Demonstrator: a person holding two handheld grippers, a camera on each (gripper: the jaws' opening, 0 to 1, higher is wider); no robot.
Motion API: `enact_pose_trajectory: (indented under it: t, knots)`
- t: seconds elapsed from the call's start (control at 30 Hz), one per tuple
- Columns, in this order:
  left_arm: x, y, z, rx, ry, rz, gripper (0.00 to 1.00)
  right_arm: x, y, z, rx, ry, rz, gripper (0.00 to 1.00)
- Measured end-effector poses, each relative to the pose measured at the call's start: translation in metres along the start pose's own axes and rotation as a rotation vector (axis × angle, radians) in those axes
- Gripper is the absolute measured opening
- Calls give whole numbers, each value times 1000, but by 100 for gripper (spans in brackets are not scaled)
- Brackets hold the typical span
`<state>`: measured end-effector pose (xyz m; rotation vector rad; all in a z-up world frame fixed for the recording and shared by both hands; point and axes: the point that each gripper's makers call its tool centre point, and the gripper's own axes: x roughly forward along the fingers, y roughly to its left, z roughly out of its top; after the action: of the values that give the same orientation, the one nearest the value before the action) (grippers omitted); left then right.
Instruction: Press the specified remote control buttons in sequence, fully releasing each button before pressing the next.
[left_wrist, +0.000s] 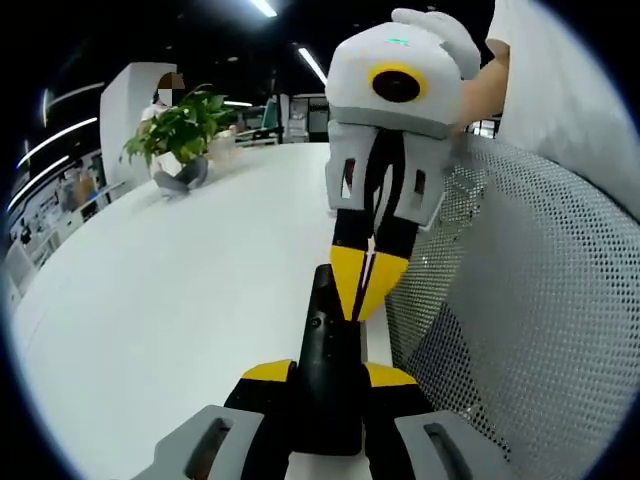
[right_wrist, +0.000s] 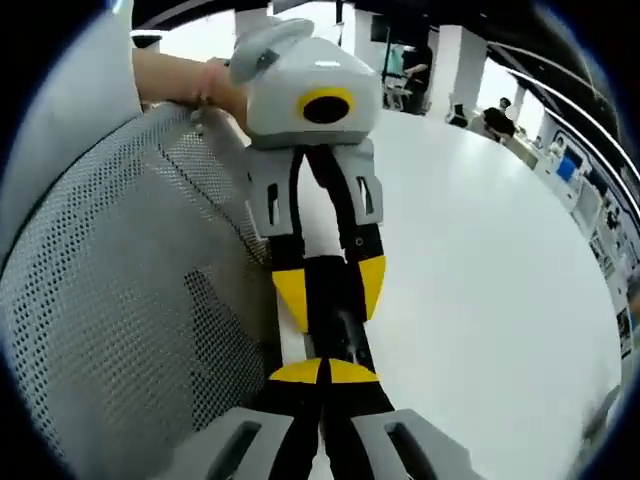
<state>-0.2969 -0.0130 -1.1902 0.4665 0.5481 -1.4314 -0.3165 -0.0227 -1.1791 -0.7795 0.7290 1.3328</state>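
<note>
Left claw (left_wrist: 328, 378) grips a black remote (left_wrist: 325, 370); right claw (left_wrist: 366, 285), jaws together, touches it.

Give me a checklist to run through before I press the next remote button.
1. Left gripper clamps the black remote control between its jaws: ok.
2. Right gripper jaws shut into one pressing tip: ok.
3. Tip meets the remote's upper face: ok.
4. Tip on the specified button: cannot tell, the button labels are unreadable.
5. Previous button fully released: cannot tell.
6. Remote in sight in both views: ok; the mesh chair back stands close beside both grippers.
</note>
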Motion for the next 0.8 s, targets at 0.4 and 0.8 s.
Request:
enact_pose_trajectory:
  t: [0.4,0.8]
  knots:
    - [0,0,0,3,-1,-4,25,3,2,-1,-38,82,73,0]
    - [-1,-2,0,8,3,-7,25,4,5,-3,-88,136,48,0]
